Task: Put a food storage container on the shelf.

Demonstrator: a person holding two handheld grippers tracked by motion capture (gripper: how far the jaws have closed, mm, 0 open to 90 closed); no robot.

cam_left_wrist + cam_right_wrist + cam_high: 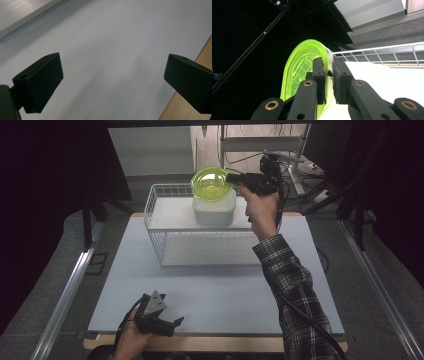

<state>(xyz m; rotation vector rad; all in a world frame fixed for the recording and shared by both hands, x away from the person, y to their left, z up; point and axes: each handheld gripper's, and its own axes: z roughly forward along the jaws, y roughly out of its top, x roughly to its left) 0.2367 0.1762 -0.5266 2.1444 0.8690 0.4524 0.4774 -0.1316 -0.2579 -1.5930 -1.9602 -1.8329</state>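
A white tub (214,209) stands on the upper shelf of a white wire rack (159,223). Its translucent green lid (211,183) is tilted up off the tub, and my right gripper (234,178) is shut on the lid's right edge. In the right gripper view the two jaws pinch the rim of the green lid (302,72), with my right gripper (328,71) close on it. My left gripper (172,325) rests open near the table's front edge, low at the left. In the left gripper view its black fingers (41,81) stand wide apart over the bare white board, my left gripper (112,75) holding nothing.
The white board (215,290) covers the table, with its wooden edge (190,100) at the front. Metal rails (65,290) run along both sides. Dark stands and cables crowd the space behind the rack at the far right.
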